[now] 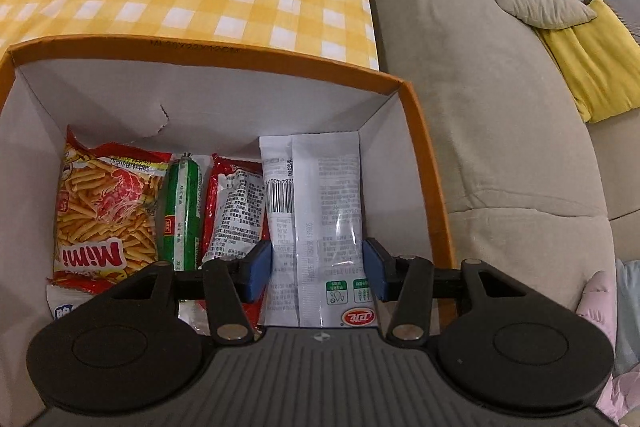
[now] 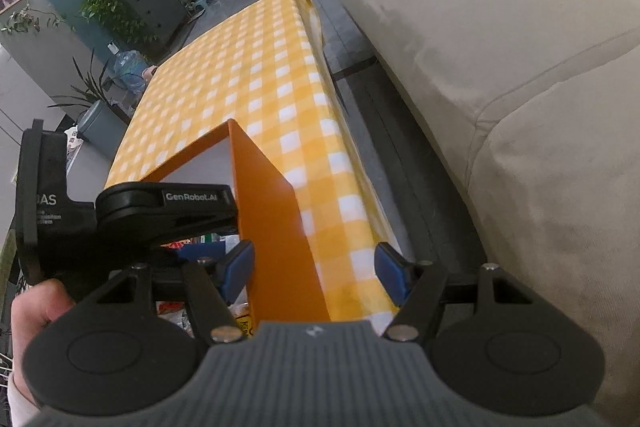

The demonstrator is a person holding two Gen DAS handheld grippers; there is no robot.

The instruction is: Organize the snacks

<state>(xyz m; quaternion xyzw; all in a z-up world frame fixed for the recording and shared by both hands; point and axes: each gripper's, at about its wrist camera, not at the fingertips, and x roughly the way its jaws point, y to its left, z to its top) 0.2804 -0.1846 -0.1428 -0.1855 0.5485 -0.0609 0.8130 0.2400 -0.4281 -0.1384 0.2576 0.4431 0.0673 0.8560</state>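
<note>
Left gripper (image 1: 318,273) pinches a white snack sachet (image 1: 320,211) between its blue pads inside the orange box (image 1: 430,163), at the right wall. Printed side down, the sachet shows a barcode and small text. Beside it lie a red packet (image 1: 232,203), a green sausage stick (image 1: 180,211) and a Mimi shrimp-stick bag (image 1: 106,211). Right gripper (image 2: 316,273) hangs wide open and empty, straddling the box's orange wall (image 2: 276,227) on the yellow-checked bench (image 2: 240,67), beside a beige sofa (image 2: 500,67).
</note>
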